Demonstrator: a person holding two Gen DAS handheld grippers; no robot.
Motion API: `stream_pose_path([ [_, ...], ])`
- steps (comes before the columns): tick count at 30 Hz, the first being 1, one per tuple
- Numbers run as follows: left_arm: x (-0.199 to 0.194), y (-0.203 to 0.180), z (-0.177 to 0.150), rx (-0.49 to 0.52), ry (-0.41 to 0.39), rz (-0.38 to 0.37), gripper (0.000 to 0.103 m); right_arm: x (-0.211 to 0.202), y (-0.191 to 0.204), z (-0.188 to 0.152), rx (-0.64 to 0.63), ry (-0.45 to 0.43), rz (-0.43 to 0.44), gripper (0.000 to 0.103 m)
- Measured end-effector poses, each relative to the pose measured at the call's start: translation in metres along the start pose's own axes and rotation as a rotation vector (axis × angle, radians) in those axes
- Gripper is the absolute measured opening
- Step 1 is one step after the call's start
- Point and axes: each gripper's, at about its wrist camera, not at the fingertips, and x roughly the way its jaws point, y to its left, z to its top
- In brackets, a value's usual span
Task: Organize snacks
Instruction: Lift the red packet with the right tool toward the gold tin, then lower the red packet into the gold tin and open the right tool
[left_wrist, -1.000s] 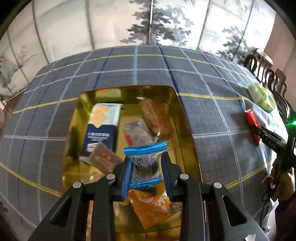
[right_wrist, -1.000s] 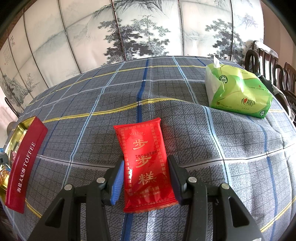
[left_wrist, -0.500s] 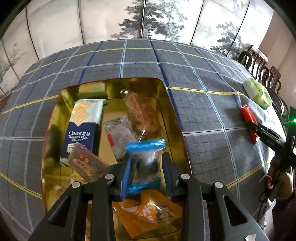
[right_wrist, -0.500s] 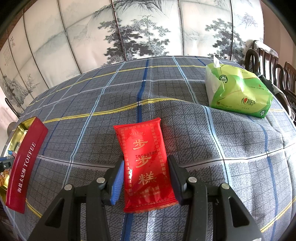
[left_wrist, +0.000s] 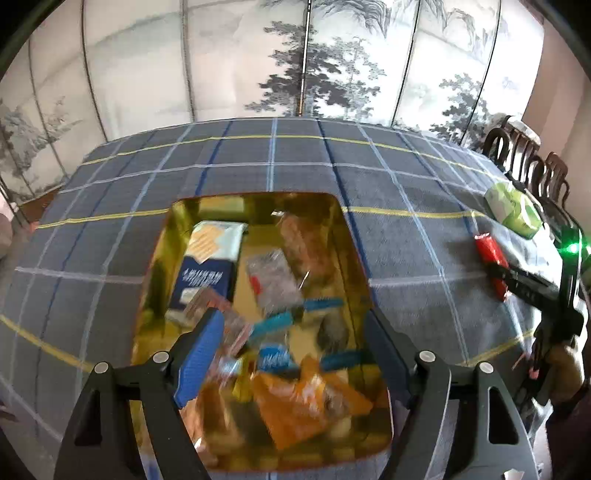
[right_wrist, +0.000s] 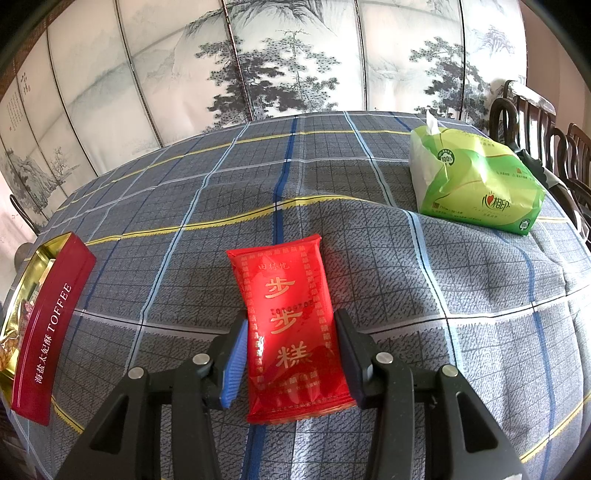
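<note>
A plaid cloth covers the tabletop (right_wrist: 369, 258), grey-blue with yellow, white and blue lines, in front of a painted folding screen (right_wrist: 295, 55). On the left side of the tabletop stands the gold tin (left_wrist: 162, 258), open, its red outer wall reading TOFFEE in the right wrist view. Inside it lie a blue and white cracker pack (left_wrist: 207, 266), a clear wrapped snack (left_wrist: 273, 277), a brown wrapped bar (left_wrist: 306, 243) and an orange packet (left_wrist: 306, 402) nearest the camera. A green tissue pack (right_wrist: 476, 181) sits far to the right, near dark wooden chairs (left_wrist: 524, 162).

The left gripper (left_wrist: 291, 350) hangs over the tin with its jaws spread wide; they have just been opening, and the blue-edged packet (left_wrist: 291, 328), blurred, lies between them over the other snacks, no pad pressing on it. The right gripper (right_wrist: 291, 354) is low over the cloth, its jaws on either side of the red snack packet (right_wrist: 291, 321), which lies flat on the tabletop well apart from the tin. The right jaw touches the packet's edge; a thin gap shows at the left pad, so it is not clamped.
</note>
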Motion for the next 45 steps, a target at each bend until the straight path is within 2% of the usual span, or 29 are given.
stream_pose_path([
  [6,-0.015,-0.003,-0.025,0.002,0.009,0.034,0.076,0.0,0.0,0.0,-0.004,0.001,-0.004,0.045],
  [8,-0.021,-0.005,-0.031,0.004,0.017,0.019,0.082,0.0,0.002,0.0,-0.008,0.001,-0.009,0.045],
  [10,-0.029,-0.009,-0.036,0.008,0.005,0.013,0.082,0.0,0.003,0.0,-0.013,0.002,-0.015,0.045],
  [12,-0.038,-0.013,-0.042,0.014,-0.008,0.005,0.092,0.001,0.005,0.001,-0.017,0.003,-0.019,0.045],
  [13,-0.043,-0.016,-0.045,0.013,-0.007,0.0,0.103,0.001,0.005,0.001,-0.018,0.003,-0.02,0.045],
  [18,-0.063,-0.03,-0.056,0.075,-0.078,0.036,0.102,0.001,0.011,0.0,-0.048,0.009,-0.038,0.045],
  [23,-0.062,-0.037,-0.055,0.107,-0.057,0.09,0.102,-0.007,0.01,-0.003,0.006,0.02,0.008,0.044],
  [32,-0.062,-0.026,-0.06,0.076,-0.063,0.1,0.102,-0.037,0.033,-0.002,0.039,-0.013,0.105,0.044],
  [38,-0.063,-0.017,-0.063,0.054,-0.068,0.118,0.102,-0.062,0.074,0.011,0.006,-0.044,0.204,0.044],
  [45,-0.063,-0.004,-0.068,0.037,-0.065,0.137,0.102,-0.082,0.147,0.018,-0.112,-0.063,0.301,0.044],
])
